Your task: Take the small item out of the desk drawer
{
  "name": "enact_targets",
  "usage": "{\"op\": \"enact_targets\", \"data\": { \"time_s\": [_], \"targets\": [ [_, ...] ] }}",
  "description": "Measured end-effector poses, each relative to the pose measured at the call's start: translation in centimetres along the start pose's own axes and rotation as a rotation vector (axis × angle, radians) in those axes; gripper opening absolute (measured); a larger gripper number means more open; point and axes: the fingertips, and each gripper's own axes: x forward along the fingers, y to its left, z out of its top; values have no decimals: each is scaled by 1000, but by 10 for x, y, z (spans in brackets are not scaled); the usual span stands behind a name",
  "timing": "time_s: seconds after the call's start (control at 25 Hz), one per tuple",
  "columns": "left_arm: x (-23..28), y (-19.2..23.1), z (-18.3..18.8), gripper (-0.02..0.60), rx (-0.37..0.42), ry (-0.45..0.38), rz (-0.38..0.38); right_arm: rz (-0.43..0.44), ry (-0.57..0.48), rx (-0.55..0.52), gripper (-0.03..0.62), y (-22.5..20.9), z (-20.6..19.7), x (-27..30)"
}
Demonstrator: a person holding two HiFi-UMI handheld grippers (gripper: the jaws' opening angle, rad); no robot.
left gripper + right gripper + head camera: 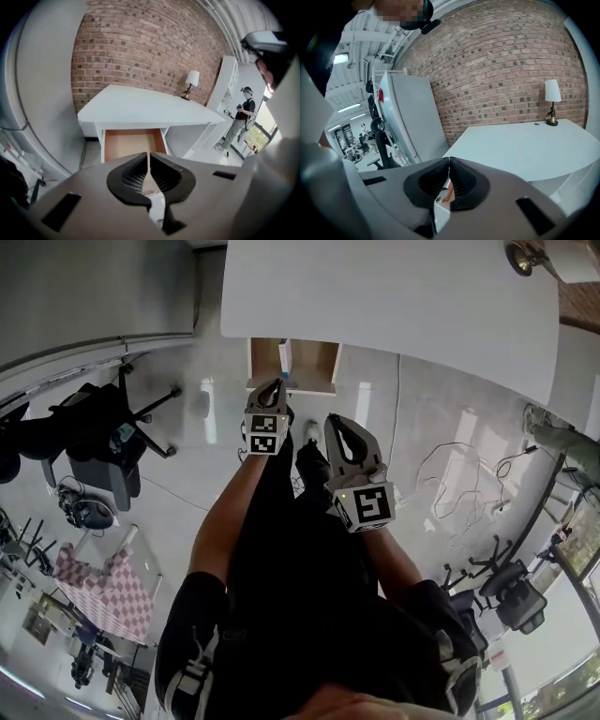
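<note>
- L gripper [278, 386]: jaws pressed together tip to tip, nothing between them. It hangs just short of the open drawer [314, 362], touching nothing.
- R gripper [336, 424]: jaws likewise closed & empty. It sits at 4 o'clock of L gripper, farther from drawer, and its own view looks across the white desk [520, 145].
- Small item [285, 356], blue-and-white, lies inside drawer at 12 o'clock of L gripper's tips in head view, apart from both tools.
- Drawer stands pulled out under desk's front edge; its wood-coloured bottom shows in L gripper view.
- Table lamp [552, 101] stands on desk's far corner, approx. 1 o'clock from R gripper, by brick wall [501, 70].
</note>
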Motion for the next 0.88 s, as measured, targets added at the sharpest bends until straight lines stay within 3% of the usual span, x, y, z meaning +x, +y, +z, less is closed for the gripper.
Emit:
{"op": "enact_targets", "data": {
  "time_s": [0.08, 0.24, 0.68, 0.88],
  "targets": [
    [25, 4, -20, 16, -27, 54, -15, -4, 18, 14, 28, -5, -7, 7],
    [62, 10, -45, 123, -64, 142, -38, -12, 46, 52, 28, -15, -18, 16],
    [136, 43, -91, 182, -181, 318, 14, -47, 121, 112, 28, -41, -55, 37],
    [159, 48, -103, 202, -196, 387, 5, -72, 144, 143, 28, -51, -68, 41]
  ]
}}
